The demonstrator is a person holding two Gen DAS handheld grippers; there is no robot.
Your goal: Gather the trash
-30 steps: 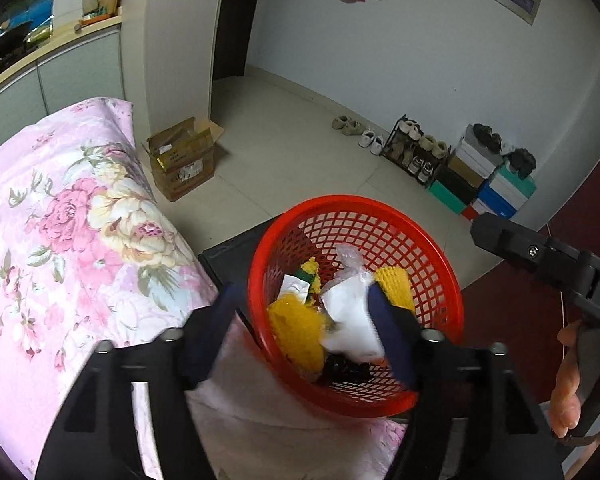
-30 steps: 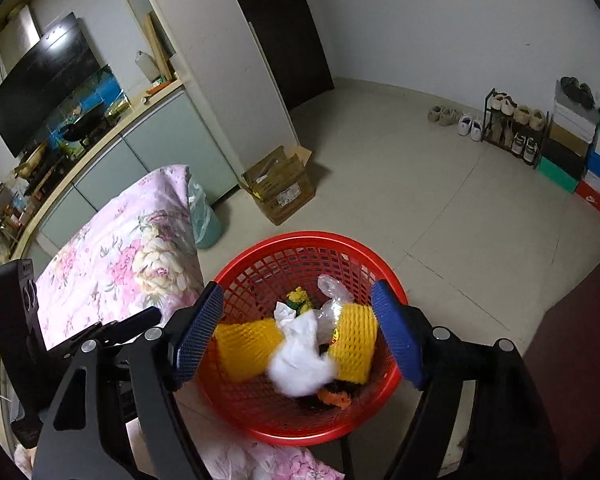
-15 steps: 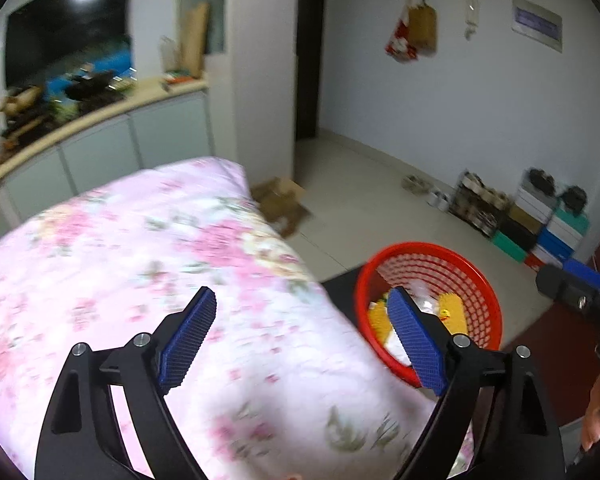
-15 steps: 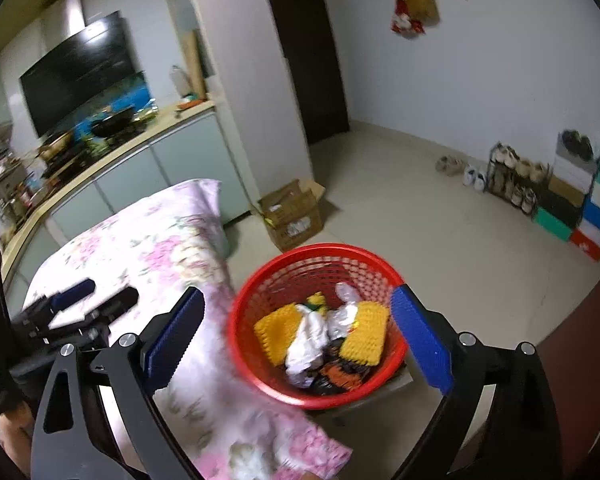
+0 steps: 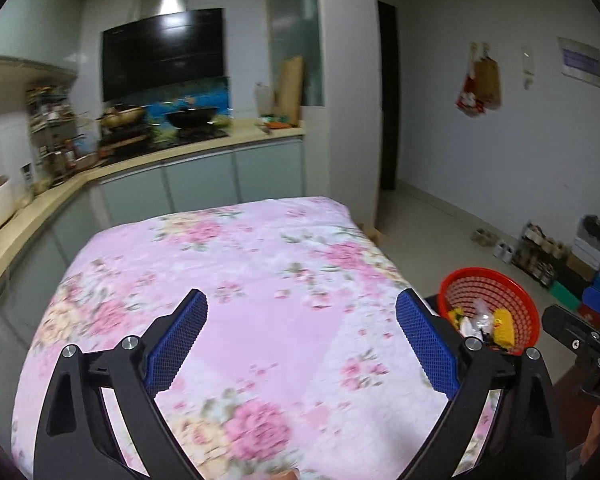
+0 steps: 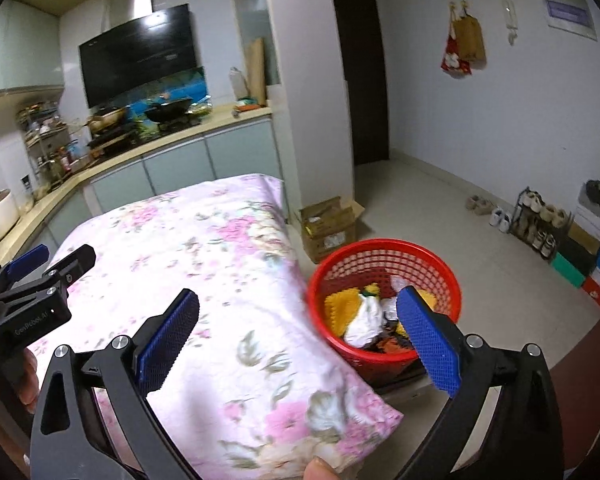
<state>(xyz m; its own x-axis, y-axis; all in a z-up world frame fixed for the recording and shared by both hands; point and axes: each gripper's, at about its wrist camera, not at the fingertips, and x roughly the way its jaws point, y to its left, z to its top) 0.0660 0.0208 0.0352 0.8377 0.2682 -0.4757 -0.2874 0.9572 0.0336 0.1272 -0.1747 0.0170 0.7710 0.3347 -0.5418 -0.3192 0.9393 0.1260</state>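
A red mesh basket (image 6: 384, 258) stands on a low dark stand beside the table's right edge, holding yellow foam nets (image 6: 342, 308), a white crumpled wrapper (image 6: 366, 318) and other scraps. It also shows at the right in the left wrist view (image 5: 490, 286). My left gripper (image 5: 300, 340) is open and empty above the pink floral tablecloth (image 5: 260, 280). My right gripper (image 6: 300, 338) is open and empty, above the table's right edge, with the basket just ahead on the right. The left gripper also shows at the left of the right wrist view (image 6: 40, 268).
A kitchen counter (image 5: 140, 156) with pans runs behind and left of the table. A cardboard box (image 6: 330, 226) sits on the floor beyond the basket. A shoe rack (image 6: 540, 220) and stacked boxes line the right wall.
Both grippers have pulled up and back from the basket and swung left over the table. The trash stays in the basket. Both jaws have stayed open.
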